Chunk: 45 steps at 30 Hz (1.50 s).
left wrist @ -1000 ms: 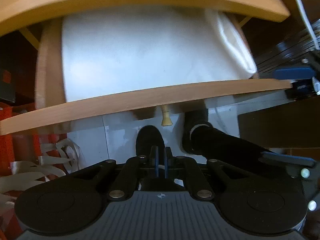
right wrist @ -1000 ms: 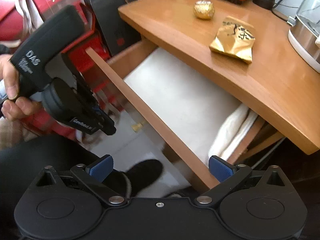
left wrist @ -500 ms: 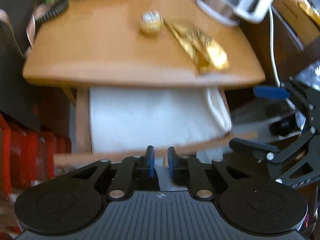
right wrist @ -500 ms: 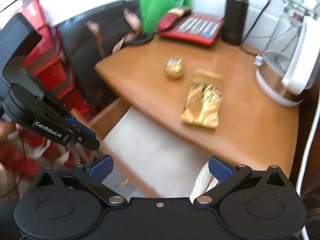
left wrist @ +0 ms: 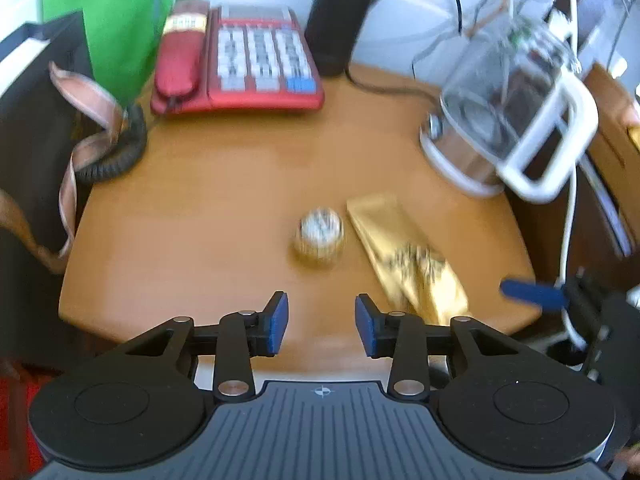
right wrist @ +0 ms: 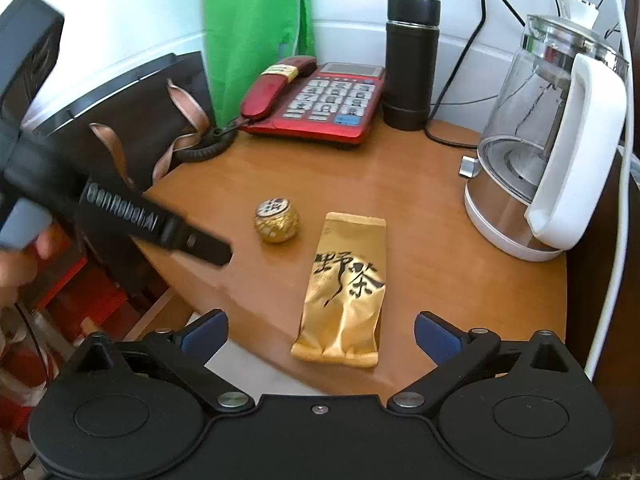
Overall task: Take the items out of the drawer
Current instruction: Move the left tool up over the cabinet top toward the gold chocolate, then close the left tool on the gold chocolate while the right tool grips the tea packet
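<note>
A gold foil ball [left wrist: 320, 236] [right wrist: 277, 221] and a gold tea packet with black characters [left wrist: 408, 268] [right wrist: 345, 288] lie on the round wooden table [left wrist: 208, 208] [right wrist: 440, 248]. My left gripper [left wrist: 321, 324] is open and empty above the table's front edge, short of the ball. My right gripper [right wrist: 320, 338] is wide open and empty, just short of the packet's near end. The left gripper's body [right wrist: 120, 216] shows at the left of the right wrist view. Only a white sliver of the drawer's liner [right wrist: 256, 372] shows under the table edge.
A red telephone [right wrist: 320, 100], a black flask [right wrist: 412, 64] and a glass kettle with a white handle [right wrist: 552, 152] stand at the back of the table. A dark bag with ribbon handles [right wrist: 132, 128] and a green bag [right wrist: 256, 28] stand at the left.
Both grippers rose from the open drawer to above the tabletop. The left gripper's jaws went from shut to open. The right stayed open.
</note>
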Each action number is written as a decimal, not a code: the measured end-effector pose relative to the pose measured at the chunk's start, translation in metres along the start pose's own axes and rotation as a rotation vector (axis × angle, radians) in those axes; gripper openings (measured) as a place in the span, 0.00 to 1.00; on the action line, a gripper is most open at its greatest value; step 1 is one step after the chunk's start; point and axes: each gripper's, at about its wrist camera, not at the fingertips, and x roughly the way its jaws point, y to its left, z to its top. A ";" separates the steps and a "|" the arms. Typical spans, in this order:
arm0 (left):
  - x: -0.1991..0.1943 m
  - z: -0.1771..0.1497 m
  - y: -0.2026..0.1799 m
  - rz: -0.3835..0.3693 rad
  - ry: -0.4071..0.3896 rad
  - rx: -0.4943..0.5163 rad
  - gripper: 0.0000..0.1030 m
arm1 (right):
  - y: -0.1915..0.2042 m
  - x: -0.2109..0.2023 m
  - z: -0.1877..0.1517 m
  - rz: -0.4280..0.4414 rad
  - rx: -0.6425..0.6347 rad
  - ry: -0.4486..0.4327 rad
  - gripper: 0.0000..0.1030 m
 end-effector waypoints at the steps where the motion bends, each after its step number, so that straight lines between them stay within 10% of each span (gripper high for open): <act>1: 0.002 0.006 0.000 0.003 -0.012 -0.013 0.42 | -0.002 0.004 0.002 -0.003 0.006 0.003 0.96; 20: 0.055 0.029 0.011 -0.006 0.002 -0.124 0.38 | -0.004 0.048 0.006 -0.022 -0.031 0.054 0.66; 45: 0.005 -0.064 -0.002 -0.107 0.013 -0.081 0.38 | 0.042 0.004 -0.041 0.102 -0.203 0.088 0.53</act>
